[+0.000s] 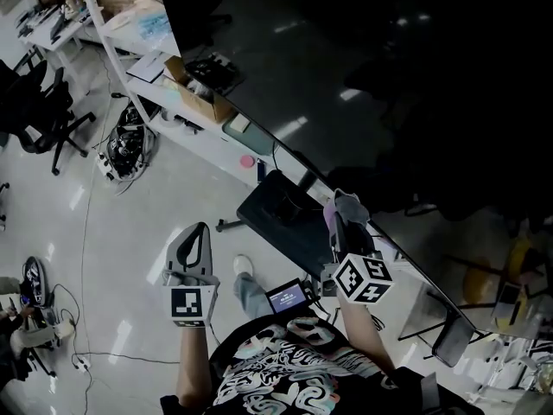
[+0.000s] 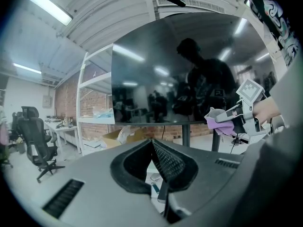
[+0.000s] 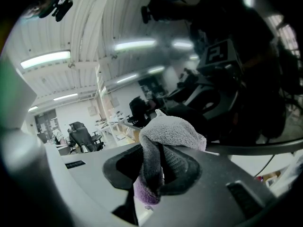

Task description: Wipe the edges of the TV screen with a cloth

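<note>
Open-plan office or lab workspace; black swivel chair (image 2: 34, 132); white shelving rack (image 2: 84, 103); cardboard box (image 1: 200, 100); brick wall (image 2: 66, 103); ceiling strip lights (image 2: 47, 6); cable tangle (image 1: 125, 150) on floor (image 1: 173, 199).

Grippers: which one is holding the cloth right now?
The right gripper: its jaws pinch the purple-grey cloth. The left gripper is shut with nothing between its jaws.

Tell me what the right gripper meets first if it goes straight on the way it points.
Most likely the TV screen, near its lower edge. The cloth pinched in the right gripper claw leads and would touch first. Depth is unclear.
</note>
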Demonstrator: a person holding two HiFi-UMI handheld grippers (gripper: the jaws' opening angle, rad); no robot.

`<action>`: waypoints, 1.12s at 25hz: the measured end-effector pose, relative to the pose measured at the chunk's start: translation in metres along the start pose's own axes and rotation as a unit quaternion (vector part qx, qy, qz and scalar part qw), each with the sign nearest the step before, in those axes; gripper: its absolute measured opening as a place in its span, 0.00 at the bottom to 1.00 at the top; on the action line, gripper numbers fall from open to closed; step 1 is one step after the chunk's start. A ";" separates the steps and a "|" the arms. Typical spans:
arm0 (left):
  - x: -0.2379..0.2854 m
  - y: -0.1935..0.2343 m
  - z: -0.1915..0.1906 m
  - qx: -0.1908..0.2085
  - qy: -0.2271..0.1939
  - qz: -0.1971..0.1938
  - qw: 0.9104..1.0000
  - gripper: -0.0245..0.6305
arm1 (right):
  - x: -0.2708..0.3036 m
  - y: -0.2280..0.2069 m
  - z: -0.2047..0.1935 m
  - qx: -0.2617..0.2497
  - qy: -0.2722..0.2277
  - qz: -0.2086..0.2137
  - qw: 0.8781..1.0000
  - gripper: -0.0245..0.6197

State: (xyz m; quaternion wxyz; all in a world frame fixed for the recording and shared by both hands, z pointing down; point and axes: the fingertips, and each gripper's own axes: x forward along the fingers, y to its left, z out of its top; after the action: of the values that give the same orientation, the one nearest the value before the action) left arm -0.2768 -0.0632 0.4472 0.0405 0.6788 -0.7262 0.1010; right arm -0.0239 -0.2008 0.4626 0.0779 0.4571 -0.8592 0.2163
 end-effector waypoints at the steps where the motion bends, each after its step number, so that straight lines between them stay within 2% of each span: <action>1: 0.003 0.004 -0.001 -0.001 0.001 -0.001 1.000 0.06 | 0.004 0.002 0.001 0.000 0.000 0.000 1.000 0.20; 15: 0.038 0.065 0.001 -0.007 0.007 0.011 1.000 0.06 | 0.057 0.040 0.005 -0.001 0.007 0.001 1.000 0.20; 28: 0.084 0.104 0.011 0.000 0.008 0.010 1.000 0.06 | 0.103 0.069 0.012 -0.004 0.013 0.018 1.000 0.20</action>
State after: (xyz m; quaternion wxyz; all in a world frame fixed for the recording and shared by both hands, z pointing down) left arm -0.3859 -0.1417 0.4433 0.0453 0.6706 -0.7328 0.1065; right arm -0.1384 -0.2494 0.4650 0.0871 0.4383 -0.8671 0.2201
